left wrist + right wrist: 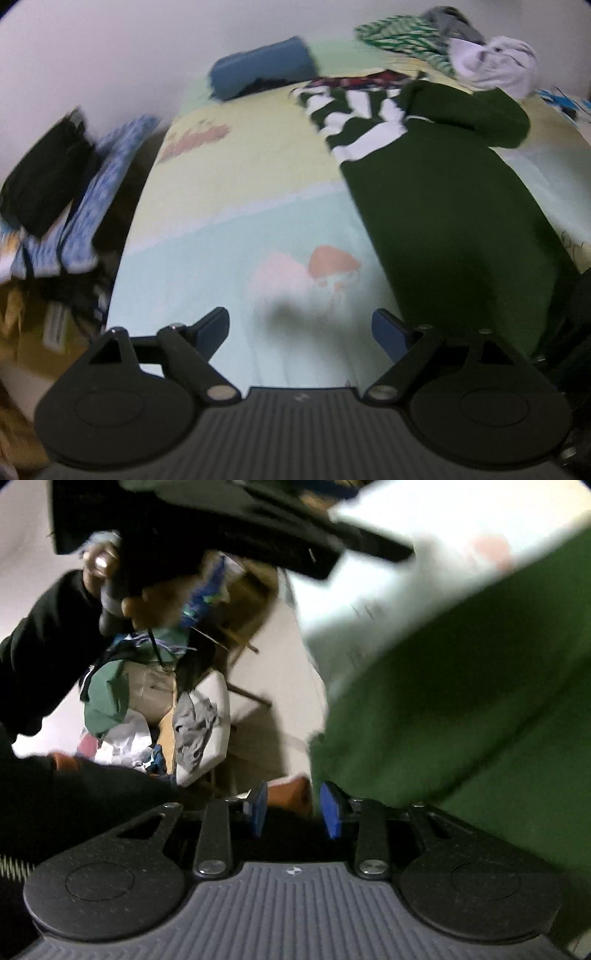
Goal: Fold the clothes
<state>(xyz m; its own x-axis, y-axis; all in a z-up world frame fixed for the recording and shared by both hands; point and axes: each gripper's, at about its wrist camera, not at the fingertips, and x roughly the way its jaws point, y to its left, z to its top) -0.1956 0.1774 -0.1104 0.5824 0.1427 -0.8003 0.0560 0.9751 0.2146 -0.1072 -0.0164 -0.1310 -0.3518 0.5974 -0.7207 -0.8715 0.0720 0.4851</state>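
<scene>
Currently your left tongs (299, 332) stand wide open and empty, hovering over the pale printed bed sheet (236, 206). Your right tongs (295, 808) are partly open, nothing between the blue pads (258, 808); blurred green cloth lies just beside the right pad. On the bed, the dark green sweater (454, 206) lies spread to the right, striped sleeve folded across its top. Behind it: a heap of unfolded clothes (491, 66) and a blue folded item (262, 68).
</scene>
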